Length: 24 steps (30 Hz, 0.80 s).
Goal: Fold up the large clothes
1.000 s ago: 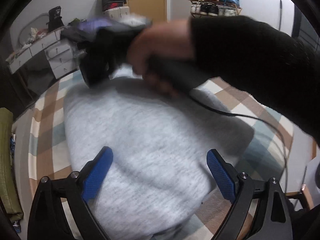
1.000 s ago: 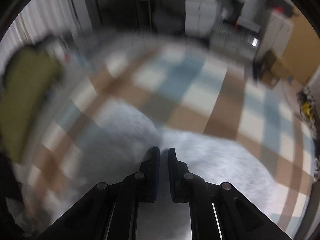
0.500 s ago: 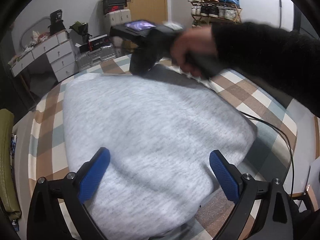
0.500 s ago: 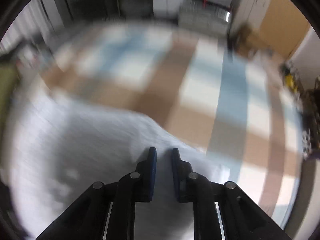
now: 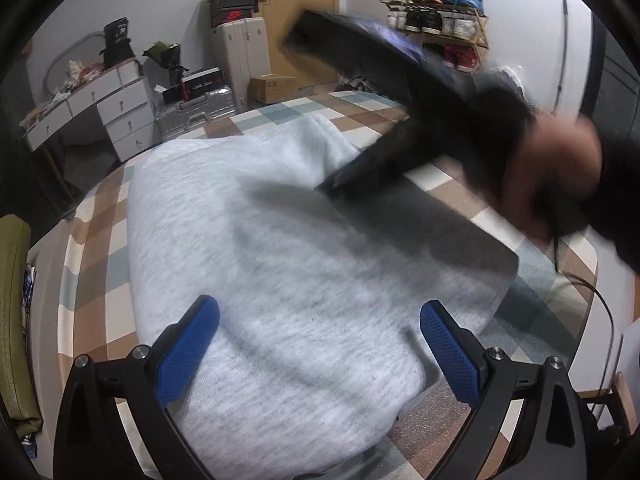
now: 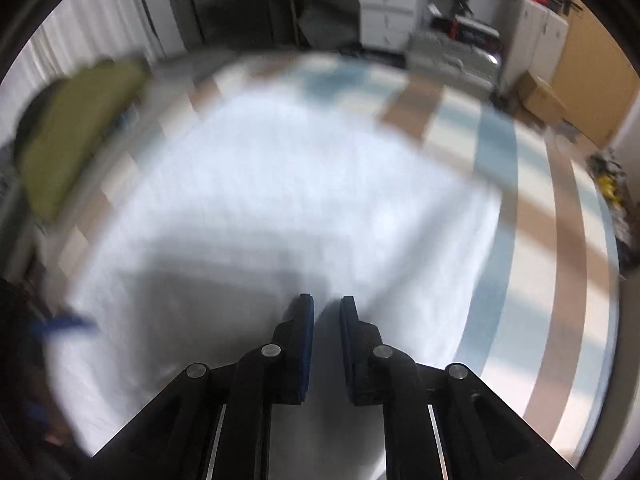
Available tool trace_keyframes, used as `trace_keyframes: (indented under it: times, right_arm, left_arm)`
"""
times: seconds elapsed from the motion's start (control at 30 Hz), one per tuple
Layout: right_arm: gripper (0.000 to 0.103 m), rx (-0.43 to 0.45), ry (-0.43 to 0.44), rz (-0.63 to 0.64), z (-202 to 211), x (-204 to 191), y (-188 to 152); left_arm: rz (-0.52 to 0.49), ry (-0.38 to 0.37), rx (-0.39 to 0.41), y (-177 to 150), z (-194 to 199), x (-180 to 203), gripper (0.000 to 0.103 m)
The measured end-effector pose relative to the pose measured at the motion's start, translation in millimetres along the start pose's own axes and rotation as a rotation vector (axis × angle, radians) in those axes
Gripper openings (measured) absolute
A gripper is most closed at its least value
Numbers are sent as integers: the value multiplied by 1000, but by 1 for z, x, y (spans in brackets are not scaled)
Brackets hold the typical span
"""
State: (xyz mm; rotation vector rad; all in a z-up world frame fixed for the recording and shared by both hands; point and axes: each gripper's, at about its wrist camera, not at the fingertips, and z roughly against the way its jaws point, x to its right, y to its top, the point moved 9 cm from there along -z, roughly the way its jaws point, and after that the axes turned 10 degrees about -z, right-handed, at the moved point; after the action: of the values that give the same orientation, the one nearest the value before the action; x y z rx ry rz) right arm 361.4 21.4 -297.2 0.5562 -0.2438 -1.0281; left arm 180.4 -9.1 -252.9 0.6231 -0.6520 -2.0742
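Left gripper (image 5: pixel 316 344) hangs spread wide over the grey sweatshirt (image 5: pixel 280 264), gripping nothing; the right gripper (image 6: pixel 325 312) shows a narrow gap with no cloth in it, its jaws having just been opening. Sweatshirt lies flat on the checked bedspread (image 5: pixel 100 216) — beyond it a white dresser (image 5: pixel 100 108), suitcases (image 5: pixel 196 110), a shoe rack (image 5: pixel 436 12) and a wooden door (image 5: pixel 300 4)

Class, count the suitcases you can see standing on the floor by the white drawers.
2: a silver suitcase lying beside the drawers, and a white one upright behind it. Others may be hidden.
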Motion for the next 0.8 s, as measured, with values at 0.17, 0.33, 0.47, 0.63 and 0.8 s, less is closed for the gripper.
trace_keyframes:
  times: [0.17,0.33,0.47,0.63,0.8]
  right_arm:
    - [13,28,50,-92,23,8,6]
    - [17,25,162,-142,40,6,-18]
    - [19,58,174,-156,21,8,-36]
    - [21,8,257,-224,45,11,-24]
    - [28,-28,217,-164,50,10,-34]
  left_arm:
    - [-30,75,-41,0,-4,2,97]
    - [-14,99,-36,-3,-5,0,97]
    - [-22,122,-49,-3,-6,1,97]
    - [-46,122,-75,-5,-6,-1,97]
    - [-18,106,-78,-3,-6,-1,97]
